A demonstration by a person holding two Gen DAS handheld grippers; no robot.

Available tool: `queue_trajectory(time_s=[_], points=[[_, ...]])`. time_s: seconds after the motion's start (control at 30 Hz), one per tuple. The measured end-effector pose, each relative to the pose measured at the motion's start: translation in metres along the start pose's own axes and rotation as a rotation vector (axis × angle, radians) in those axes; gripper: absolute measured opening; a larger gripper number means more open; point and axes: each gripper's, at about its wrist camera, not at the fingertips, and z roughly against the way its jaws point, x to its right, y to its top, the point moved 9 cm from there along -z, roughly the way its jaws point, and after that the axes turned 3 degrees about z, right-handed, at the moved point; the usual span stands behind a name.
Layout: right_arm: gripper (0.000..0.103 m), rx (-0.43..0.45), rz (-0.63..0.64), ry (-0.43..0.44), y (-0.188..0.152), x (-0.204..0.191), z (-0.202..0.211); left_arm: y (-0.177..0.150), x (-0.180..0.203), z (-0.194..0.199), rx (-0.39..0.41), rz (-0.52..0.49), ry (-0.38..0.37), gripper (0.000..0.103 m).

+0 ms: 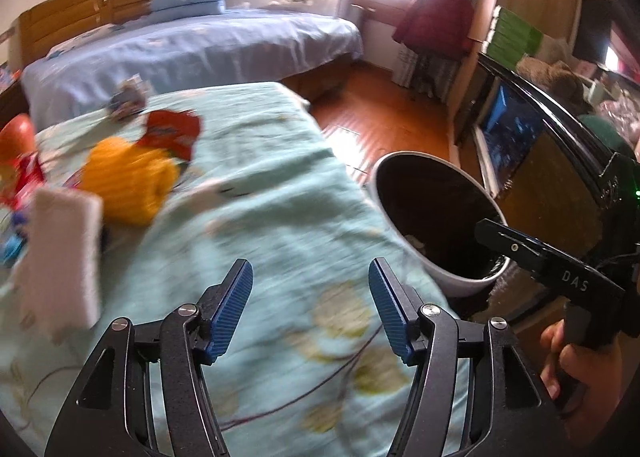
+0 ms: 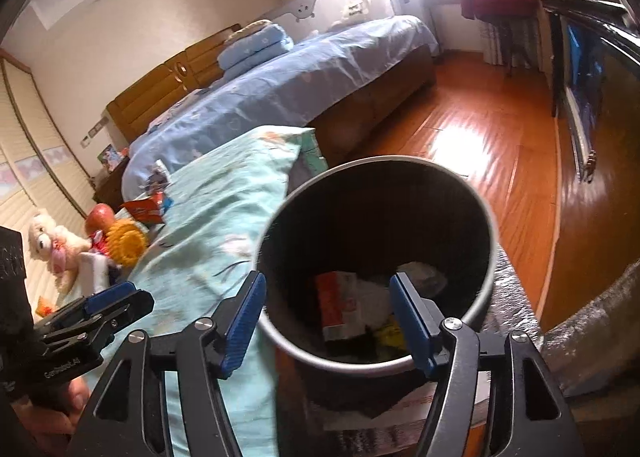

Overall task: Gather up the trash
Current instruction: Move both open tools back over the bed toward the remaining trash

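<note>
A round bin (image 2: pixel 486 289) with a white outside and dark inside stands beside the bed; it also shows in the left wrist view (image 1: pixel 444 269). Inside it lie an orange-and-white carton (image 2: pixel 338 305) and other scraps. My right gripper (image 2: pixel 326 307) is open and empty just above the bin's mouth. My left gripper (image 1: pixel 310 297) is open and empty over the teal floral blanket (image 1: pixel 260 185). On the blanket to the left lie a red wrapper (image 1: pixel 172 131), a white packet (image 1: pixel 60 253), a small blue-and-white wrapper (image 1: pixel 128 97) and red packaging (image 1: pixel 20 177).
A yellow knitted item (image 1: pixel 128 177) lies among the wrappers. A white plush toy (image 2: pixel 48 245) sits at the far left. A second bed with a blue sheet (image 1: pixel 192 45) stands behind. Orange wooden floor (image 2: pixel 480 137) lies beyond the bin; a dark cabinet (image 1: pixel 560 161) is on the right.
</note>
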Motion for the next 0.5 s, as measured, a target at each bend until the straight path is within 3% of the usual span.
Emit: queue_trajectory(time_s=[0.5], points=[[0.075,-0.042,0.087,0.12,-0.018,-0.08,-0.011,-0.028,-0.084,0.049,0.056,0.132,0.112,0.063]])
